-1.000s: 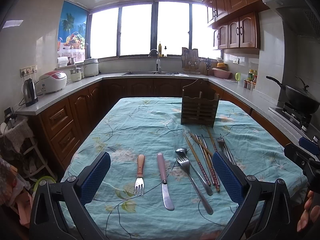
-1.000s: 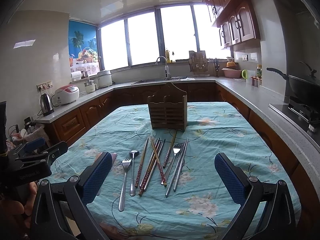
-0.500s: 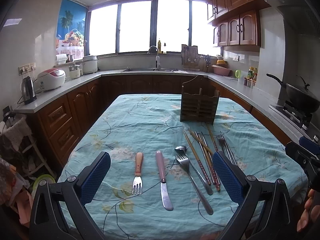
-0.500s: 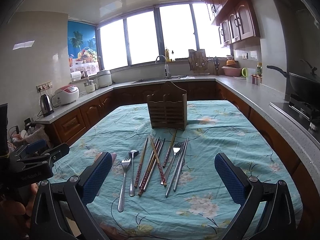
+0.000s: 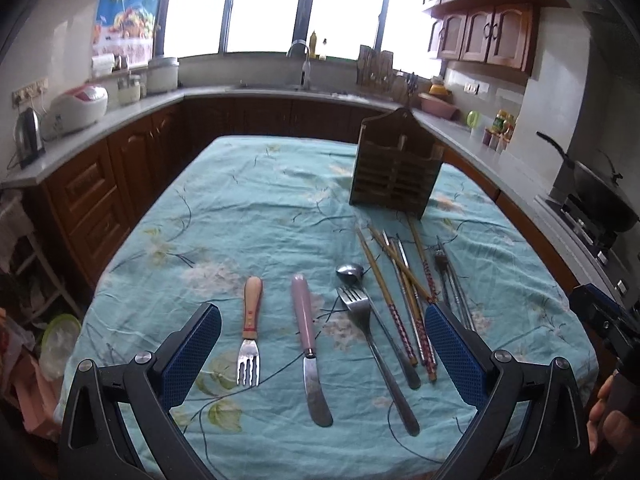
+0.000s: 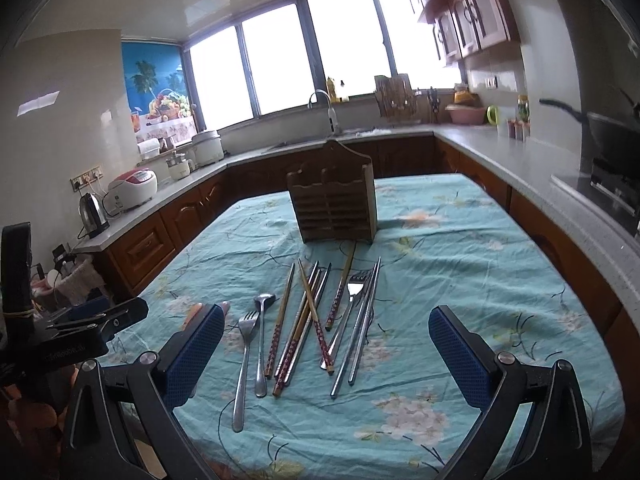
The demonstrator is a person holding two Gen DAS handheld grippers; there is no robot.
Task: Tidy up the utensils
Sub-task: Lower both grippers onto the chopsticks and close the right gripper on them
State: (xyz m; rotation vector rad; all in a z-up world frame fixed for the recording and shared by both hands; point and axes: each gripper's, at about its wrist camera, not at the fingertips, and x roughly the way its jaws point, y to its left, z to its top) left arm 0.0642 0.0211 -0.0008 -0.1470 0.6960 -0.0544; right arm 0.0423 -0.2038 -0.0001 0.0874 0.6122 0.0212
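Observation:
A wooden utensil holder point(image 5: 394, 178) stands upright at the far middle of the table; it also shows in the right wrist view point(image 6: 334, 210). In front of it lie a wooden-handled fork point(image 5: 250, 328), a pink-handled knife point(image 5: 306, 336), a steel fork point(image 5: 374, 356), a spoon point(image 5: 352, 274), several chopsticks point(image 5: 404, 292) and more steel cutlery point(image 5: 452, 284). My left gripper point(image 5: 320, 356) is open and empty above the knife and forks. My right gripper point(image 6: 324, 356) is open and empty above the chopsticks point(image 6: 304, 316), steel fork point(image 6: 244, 356) and spoon point(image 6: 262, 336).
The table has a teal flowered cloth point(image 5: 248, 208). Wooden cabinets and a grey counter point(image 5: 120, 116) ring the room, with a rice cooker point(image 5: 76, 110), a kettle point(image 5: 26, 138), a sink tap point(image 5: 304, 60) and a wok on the stove point(image 5: 596, 196).
My left gripper has tilted down and moved slightly closer to the utensils. My right gripper has shifted a little; the utensils have not moved.

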